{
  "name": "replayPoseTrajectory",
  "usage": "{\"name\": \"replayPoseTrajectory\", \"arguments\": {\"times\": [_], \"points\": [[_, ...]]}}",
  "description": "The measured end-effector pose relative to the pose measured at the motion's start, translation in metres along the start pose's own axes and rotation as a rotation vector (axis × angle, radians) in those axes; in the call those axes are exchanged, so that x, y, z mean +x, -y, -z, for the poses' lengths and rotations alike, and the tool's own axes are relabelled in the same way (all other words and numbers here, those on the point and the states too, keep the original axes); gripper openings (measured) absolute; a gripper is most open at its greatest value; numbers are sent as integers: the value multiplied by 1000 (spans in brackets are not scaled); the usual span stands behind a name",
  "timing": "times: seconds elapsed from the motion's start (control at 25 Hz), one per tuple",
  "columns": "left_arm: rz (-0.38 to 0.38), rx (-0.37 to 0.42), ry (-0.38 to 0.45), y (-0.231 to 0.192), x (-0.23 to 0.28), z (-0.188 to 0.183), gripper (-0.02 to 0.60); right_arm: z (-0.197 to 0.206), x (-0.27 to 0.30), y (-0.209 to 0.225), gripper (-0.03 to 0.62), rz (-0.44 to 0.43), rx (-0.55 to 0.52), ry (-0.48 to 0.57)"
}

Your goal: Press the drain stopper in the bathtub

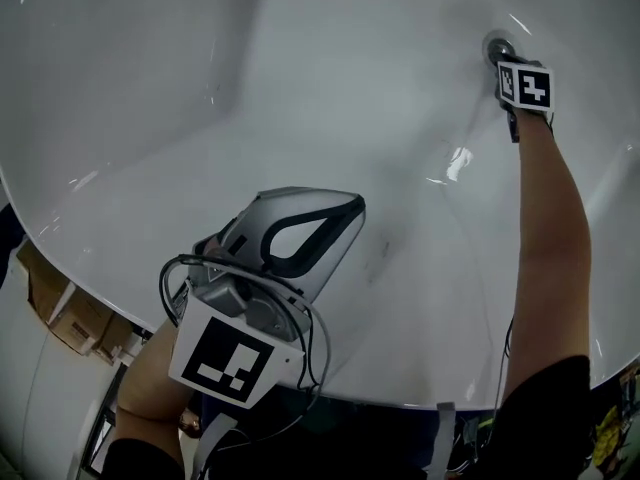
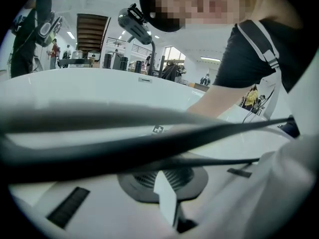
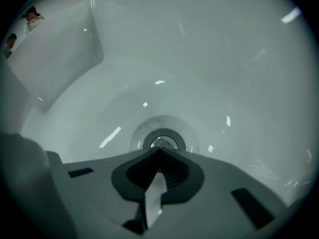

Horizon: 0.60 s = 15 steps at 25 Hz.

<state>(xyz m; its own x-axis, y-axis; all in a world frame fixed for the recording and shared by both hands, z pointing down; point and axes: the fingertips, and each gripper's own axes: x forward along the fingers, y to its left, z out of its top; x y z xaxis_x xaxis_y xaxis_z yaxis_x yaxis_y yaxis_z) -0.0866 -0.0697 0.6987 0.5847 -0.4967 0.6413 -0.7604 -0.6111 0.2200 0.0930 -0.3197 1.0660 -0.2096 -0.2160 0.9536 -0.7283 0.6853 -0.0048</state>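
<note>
The chrome drain stopper (image 1: 497, 46) sits in the floor of the white bathtub (image 1: 250, 98), at the far right in the head view. My right gripper (image 1: 504, 61) reaches down to it at arm's length, its marker cube just behind. In the right gripper view the jaws meet in a point (image 3: 159, 149) right at the near edge of the round stopper (image 3: 164, 139); I cannot tell whether they touch it. My left gripper (image 1: 348, 208) hangs over the tub's near rim, jaws together and holding nothing. Black cables (image 2: 149, 133) cross its own view and hide the tips.
The tub's near rim (image 1: 90, 273) curves across the lower left of the head view. Cardboard boxes (image 1: 60, 308) stand on the floor outside it. A bare forearm (image 1: 550, 238) stretches across the tub's right side. The left gripper view looks back at the person and a showroom behind.
</note>
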Motion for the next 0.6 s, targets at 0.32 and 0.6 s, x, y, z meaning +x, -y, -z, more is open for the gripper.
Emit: {"name": "replayPoseTrajectory", "arguments": {"times": [0.32, 0.6], "points": [[16, -69, -5, 1, -3, 3, 5, -1, -2, -4, 14, 17, -47, -51], [16, -57, 22, 0, -4, -2, 5, 0, 4, -6, 14, -22, -64, -73]]}}
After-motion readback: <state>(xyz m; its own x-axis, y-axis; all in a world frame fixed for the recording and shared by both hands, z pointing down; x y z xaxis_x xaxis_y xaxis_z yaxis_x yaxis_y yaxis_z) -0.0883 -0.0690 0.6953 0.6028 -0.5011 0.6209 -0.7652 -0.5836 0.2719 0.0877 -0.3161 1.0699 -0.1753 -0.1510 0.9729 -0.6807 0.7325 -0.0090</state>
